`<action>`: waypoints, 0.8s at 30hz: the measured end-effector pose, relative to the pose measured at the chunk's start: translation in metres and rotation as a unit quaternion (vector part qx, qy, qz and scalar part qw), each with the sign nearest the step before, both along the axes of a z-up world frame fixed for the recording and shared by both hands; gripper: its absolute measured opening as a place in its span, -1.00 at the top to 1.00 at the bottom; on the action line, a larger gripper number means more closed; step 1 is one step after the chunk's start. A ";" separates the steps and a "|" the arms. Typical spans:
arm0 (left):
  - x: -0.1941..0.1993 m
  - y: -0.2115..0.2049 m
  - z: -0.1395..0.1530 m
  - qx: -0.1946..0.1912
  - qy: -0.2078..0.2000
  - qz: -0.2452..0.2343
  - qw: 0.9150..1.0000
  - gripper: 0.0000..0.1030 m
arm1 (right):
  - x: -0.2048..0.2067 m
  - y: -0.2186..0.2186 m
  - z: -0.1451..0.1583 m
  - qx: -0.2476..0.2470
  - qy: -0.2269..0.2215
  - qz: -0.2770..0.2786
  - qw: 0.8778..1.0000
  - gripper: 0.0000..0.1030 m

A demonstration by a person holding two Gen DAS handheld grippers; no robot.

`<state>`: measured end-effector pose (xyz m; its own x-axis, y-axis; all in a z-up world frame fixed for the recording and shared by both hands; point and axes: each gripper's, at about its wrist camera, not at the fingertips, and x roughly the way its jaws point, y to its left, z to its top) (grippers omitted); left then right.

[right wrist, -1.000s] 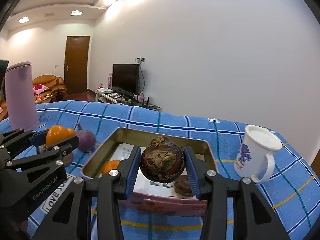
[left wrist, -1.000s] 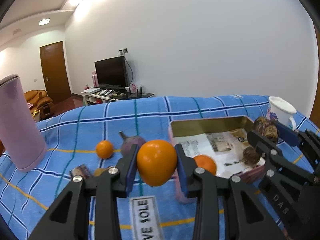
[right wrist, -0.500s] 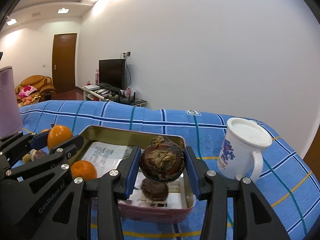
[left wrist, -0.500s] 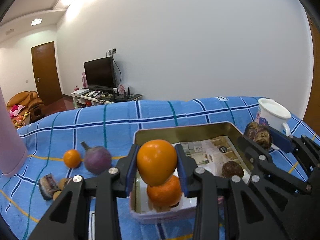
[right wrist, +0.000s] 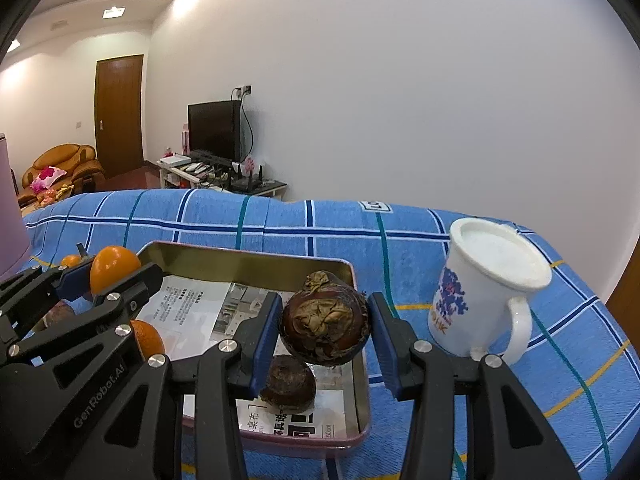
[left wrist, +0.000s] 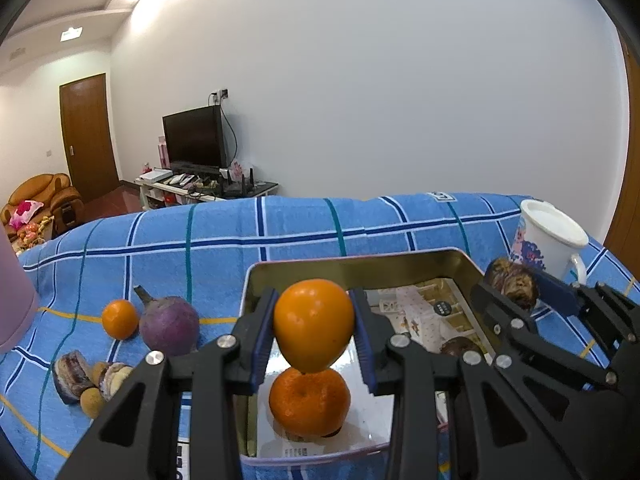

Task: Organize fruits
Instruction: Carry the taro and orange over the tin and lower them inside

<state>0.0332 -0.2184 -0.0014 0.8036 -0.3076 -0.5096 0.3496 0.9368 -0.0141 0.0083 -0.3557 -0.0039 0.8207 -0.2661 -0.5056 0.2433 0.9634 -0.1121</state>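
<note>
"GenRobot.AI" is printed in white on the arm of the left gripper [right wrist: 112,280] as seen from the right wrist view; the printing on the paper lining the tin [left wrist: 360,268] and the blue motif on the white mug [right wrist: 480,292] are too small or too skewed to be made out with certainty. The left gripper [left wrist: 314,330] is clamped on a smooth orange fruit [left wrist: 314,324], which is held above the near left part of the tin, directly over a mandarin [left wrist: 310,402] lying inside. The right gripper [right wrist: 325,328] is clamped on a dark brown mangosteen [right wrist: 325,324], held over the near right part of the tin, above a second dark fruit [right wrist: 288,384] resting on the paper. On the blue checked cloth [left wrist: 200,248], left of the tin, a small mandarin [left wrist: 119,319], a purple round fruit [left wrist: 170,330] and some small brown pieces [left wrist: 90,380] are laid out, and the edge of a pink cylinder [left wrist: 14,304] is seen at the far left. The mug stands just right of the tin. Beyond the cloth, a white wall, a dark television [left wrist: 194,136] on a low stand, a brown door [left wrist: 86,136] and an orange armchair [left wrist: 44,200] are seen.
</note>
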 end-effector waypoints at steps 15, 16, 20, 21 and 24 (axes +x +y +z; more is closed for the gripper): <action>0.015 -0.013 -0.010 0.018 0.027 0.008 0.999 0.27 | 0.015 0.001 -0.011 0.003 0.043 0.012 0.999 0.10; 0.016 -0.014 -0.011 0.020 0.028 0.009 0.999 0.27 | 0.016 0.001 -0.012 0.003 0.044 0.014 0.999 0.10; 0.019 -0.018 -0.015 0.027 0.035 0.008 0.999 0.27 | 0.021 0.000 -0.015 0.010 0.057 0.021 0.998 0.10; 0.021 -0.019 -0.016 0.028 0.037 0.008 0.999 0.27 | 0.022 0.000 -0.016 0.012 0.060 0.023 0.998 0.10; 0.023 -0.019 -0.017 0.029 0.043 0.010 0.999 0.27 | 0.027 -0.002 -0.019 0.018 0.071 0.028 0.997 0.09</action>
<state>0.0558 -0.2378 -0.0183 0.7619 -0.2602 -0.5931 0.3309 0.9436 0.0112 0.0354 -0.3574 -0.0232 0.7527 -0.2010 -0.6269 0.1727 0.9792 -0.1066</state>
